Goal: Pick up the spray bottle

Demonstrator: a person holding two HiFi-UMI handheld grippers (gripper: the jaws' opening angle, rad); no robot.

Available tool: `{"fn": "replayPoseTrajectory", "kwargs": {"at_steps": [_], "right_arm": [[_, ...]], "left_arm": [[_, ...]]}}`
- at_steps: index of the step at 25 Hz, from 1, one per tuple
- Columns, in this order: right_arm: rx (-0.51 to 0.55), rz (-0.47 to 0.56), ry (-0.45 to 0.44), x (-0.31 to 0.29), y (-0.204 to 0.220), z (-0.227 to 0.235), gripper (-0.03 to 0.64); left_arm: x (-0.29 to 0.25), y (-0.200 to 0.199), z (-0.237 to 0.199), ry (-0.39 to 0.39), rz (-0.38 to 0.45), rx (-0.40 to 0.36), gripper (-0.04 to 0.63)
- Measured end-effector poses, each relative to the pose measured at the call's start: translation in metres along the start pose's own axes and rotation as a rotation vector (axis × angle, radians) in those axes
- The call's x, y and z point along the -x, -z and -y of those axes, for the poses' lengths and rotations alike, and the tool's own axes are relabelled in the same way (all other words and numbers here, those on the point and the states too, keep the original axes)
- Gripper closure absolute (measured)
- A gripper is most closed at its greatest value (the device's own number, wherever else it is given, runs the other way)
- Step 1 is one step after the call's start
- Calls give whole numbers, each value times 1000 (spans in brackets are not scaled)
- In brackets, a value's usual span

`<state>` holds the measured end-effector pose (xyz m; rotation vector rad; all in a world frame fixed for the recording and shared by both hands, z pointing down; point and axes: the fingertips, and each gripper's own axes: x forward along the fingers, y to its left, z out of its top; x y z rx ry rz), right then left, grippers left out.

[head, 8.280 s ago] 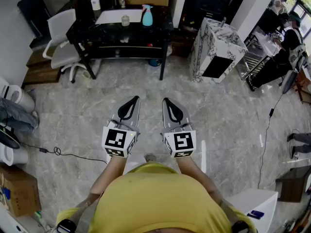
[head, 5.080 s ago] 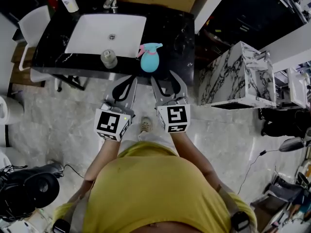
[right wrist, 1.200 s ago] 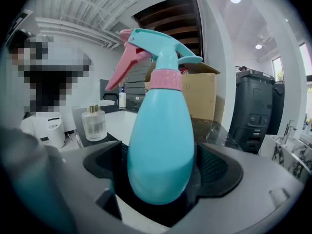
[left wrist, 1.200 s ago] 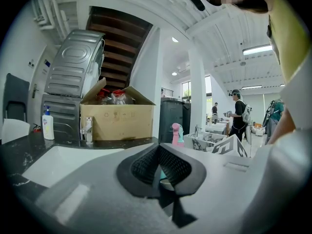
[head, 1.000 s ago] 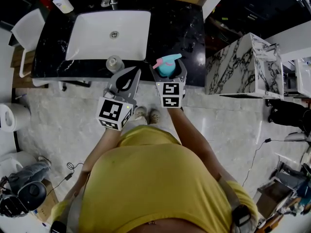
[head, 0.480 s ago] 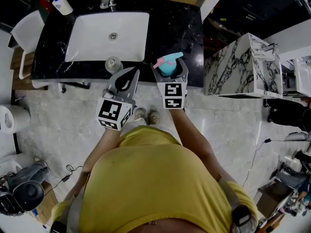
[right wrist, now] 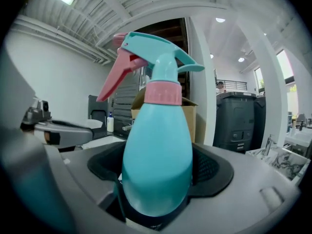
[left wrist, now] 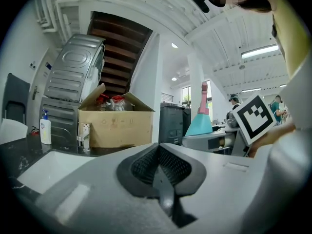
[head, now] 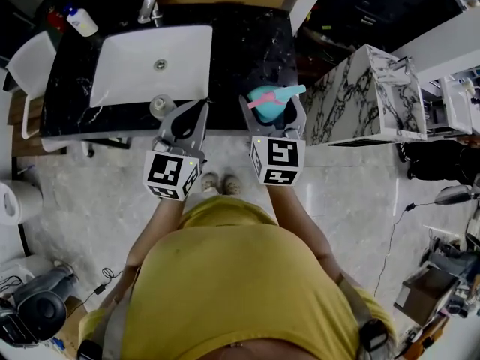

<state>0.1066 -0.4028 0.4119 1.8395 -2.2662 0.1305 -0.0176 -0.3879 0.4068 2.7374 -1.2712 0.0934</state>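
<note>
The teal spray bottle (head: 266, 100) with its pink trigger and collar stands upright between the jaws of my right gripper (head: 271, 105), held above the front edge of the black counter (head: 247, 43). In the right gripper view the bottle (right wrist: 158, 155) fills the middle, and both pads of my right gripper (right wrist: 156, 184) press its lower body. My left gripper (head: 199, 107) hangs to the left over the counter's front edge, jaws together and holding nothing. In the left gripper view its closed tips (left wrist: 158, 152) point past the bottle (left wrist: 200, 123).
A white sink basin (head: 150, 66) is set in the counter, with a faucet (head: 146, 6) and a white pump bottle (head: 81, 22) behind it. A small round jar (head: 159, 107) stands by the left gripper. A marble cabinet (head: 352, 88) is to the right, a cardboard box (left wrist: 114, 126) at the back.
My right gripper has risen with the spray bottle in it, so the bottle is off the counter and looks nearer. The left gripper has stayed about where it was.
</note>
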Motion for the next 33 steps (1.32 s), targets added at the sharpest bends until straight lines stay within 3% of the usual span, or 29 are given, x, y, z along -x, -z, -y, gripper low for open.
{"fn": "replayPoseTrajectory", "kwargs": {"at_steps": [10,18,33], "right_arm": [[8,80,124,48,-35,33,233],[2,83,114,50,-35,33,233],[8,76,101,53,-32,29,233]], "left_arm": [[-4,-27,14,-5,48,-44,591],[-3,-42,23,0,71,-87,591],[2,-44,27,-3,78,-90,591]]}}
